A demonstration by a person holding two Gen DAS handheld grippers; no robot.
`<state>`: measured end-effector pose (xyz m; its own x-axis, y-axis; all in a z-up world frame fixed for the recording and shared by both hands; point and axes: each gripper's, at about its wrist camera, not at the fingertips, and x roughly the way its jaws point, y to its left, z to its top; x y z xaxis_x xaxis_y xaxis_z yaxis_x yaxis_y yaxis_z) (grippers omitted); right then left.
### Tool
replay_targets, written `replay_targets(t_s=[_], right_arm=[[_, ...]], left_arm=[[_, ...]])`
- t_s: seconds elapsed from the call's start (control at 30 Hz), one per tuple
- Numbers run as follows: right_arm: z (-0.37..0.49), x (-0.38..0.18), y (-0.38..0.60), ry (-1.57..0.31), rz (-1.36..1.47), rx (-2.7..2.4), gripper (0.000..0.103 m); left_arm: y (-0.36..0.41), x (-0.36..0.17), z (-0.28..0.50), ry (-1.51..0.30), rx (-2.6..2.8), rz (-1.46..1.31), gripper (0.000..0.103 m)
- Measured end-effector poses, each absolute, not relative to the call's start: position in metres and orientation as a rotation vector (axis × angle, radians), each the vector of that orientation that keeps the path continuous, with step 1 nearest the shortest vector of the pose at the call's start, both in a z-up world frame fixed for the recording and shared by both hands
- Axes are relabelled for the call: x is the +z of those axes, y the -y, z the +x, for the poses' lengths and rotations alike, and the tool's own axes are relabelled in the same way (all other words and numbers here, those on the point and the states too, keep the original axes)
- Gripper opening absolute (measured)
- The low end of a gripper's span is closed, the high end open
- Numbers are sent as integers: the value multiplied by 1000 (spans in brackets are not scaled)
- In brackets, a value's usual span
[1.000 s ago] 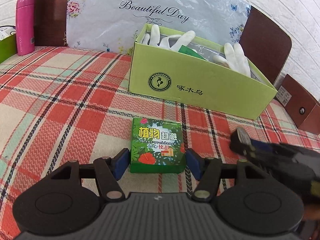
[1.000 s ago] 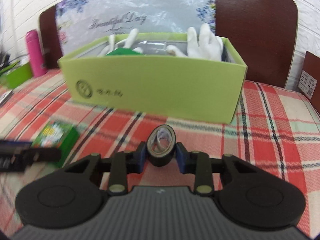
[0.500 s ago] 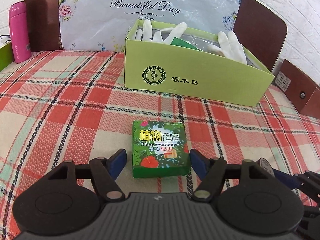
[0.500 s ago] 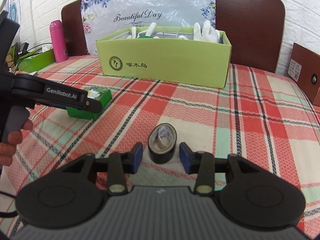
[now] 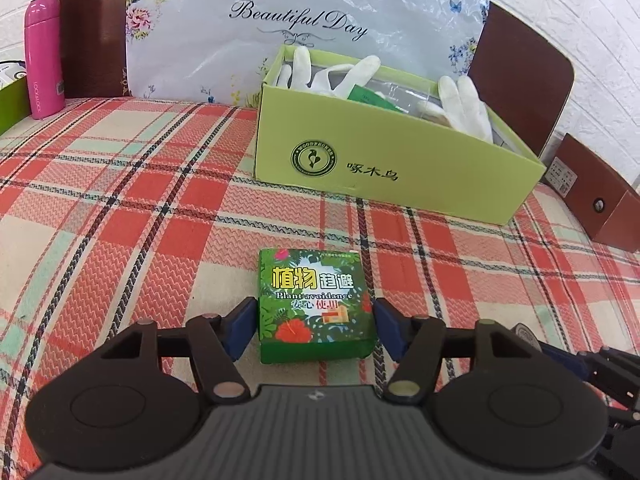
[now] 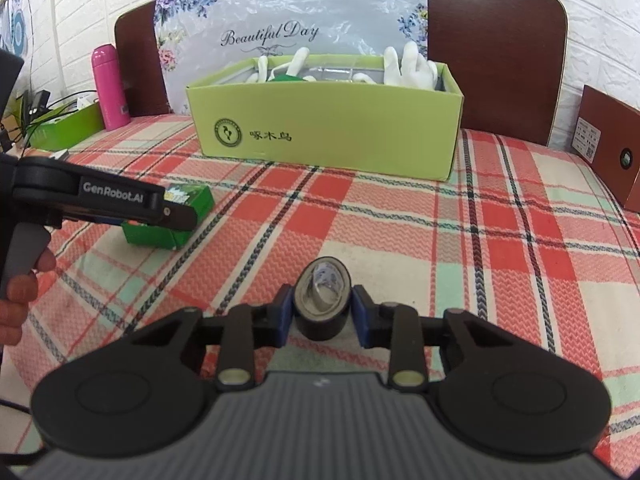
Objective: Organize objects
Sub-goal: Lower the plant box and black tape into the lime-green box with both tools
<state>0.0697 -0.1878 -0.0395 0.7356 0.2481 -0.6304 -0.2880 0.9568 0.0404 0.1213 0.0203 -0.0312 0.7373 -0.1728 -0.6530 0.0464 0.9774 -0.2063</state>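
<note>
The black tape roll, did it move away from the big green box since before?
Yes. The black tape roll now sits on the checked cloth, well nearer the camera than the big green box; a second ago it was close to that box's front wall.

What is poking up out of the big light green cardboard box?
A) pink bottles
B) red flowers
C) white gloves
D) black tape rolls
C: white glove fingers stick up above the rim of the light green cardboard box at the back of the checked tablecloth.
</note>
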Motion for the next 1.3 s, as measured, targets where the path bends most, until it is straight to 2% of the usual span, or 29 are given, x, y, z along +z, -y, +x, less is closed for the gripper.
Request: replay_targets(t_s=[0.3, 0.6, 1.0, 1.07, 1.1, 1.13, 1.2, 1.3], right_arm=[[79, 7, 186, -551, -45, 334, 30], [125, 45, 194, -421, -37, 305, 30], [206, 36, 203, -393, -54, 216, 30], [215, 31, 201, -386, -65, 211, 31], [218, 28, 201, -373, -79, 211, 44], [219, 25, 200, -370, -101, 208, 68], [213, 19, 200, -351, -129, 178, 86], [200, 14, 208, -330, -77, 150, 103]], left_arm=[[-12, 26, 116, -580, -213, -192, 66], [8, 73, 154, -483, -269, -178, 66], [30, 70, 227, -484, -303, -219, 66], [34, 66, 234, -464, -288, -201, 73], [35, 63, 238, -475, -277, -185, 86], [33, 59, 241, -495, -254, -173, 88], [26, 52, 240, -517, -230, -179, 88], [16, 41, 232, -521, -207, -196, 88]])
